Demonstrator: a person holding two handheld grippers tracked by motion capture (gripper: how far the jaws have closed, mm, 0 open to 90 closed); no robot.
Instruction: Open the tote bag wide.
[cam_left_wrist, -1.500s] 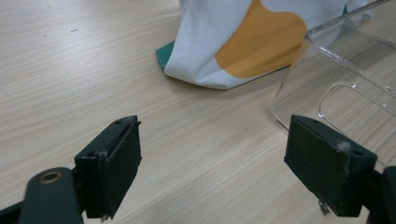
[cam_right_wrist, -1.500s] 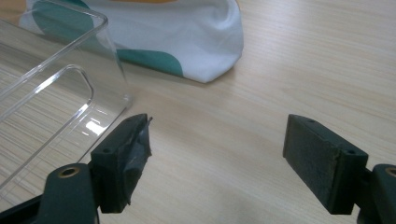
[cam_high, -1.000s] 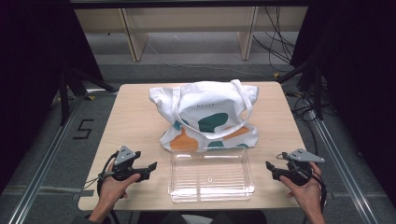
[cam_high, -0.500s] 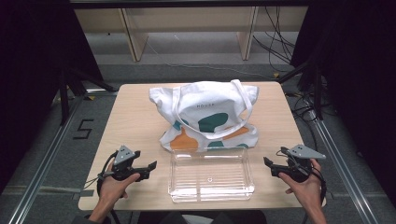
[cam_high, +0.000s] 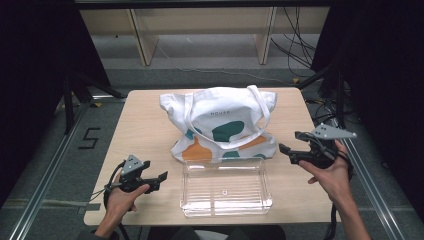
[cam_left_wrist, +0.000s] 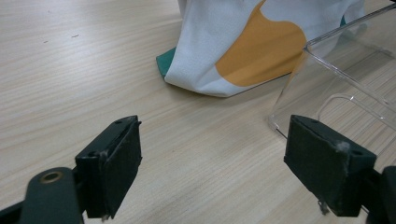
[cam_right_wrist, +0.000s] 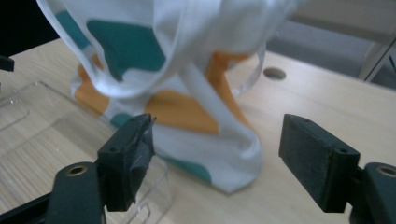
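Light wood table (cam_high: 145, 130) sitting on grey floor (cam_high: 45, 155), carrying bag (cam_high: 222, 122) and tray (cam_high: 225, 187); both claws, left (cam_high: 162, 176) and right (cam_high: 287, 142), gaping empty, right's jaws just closing slightly.

Light wooden table (cam_high: 145, 135). Tote bag (cam_high: 222, 125) lies at the centre; clear plastic tray (cam_high: 225, 190) sits by the near edge, touching the bag.

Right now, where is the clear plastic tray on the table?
In the high view the clear plastic tray lies at the table's near edge, centred, right in front of the printed tote bag, between the left gripper and the right gripper.
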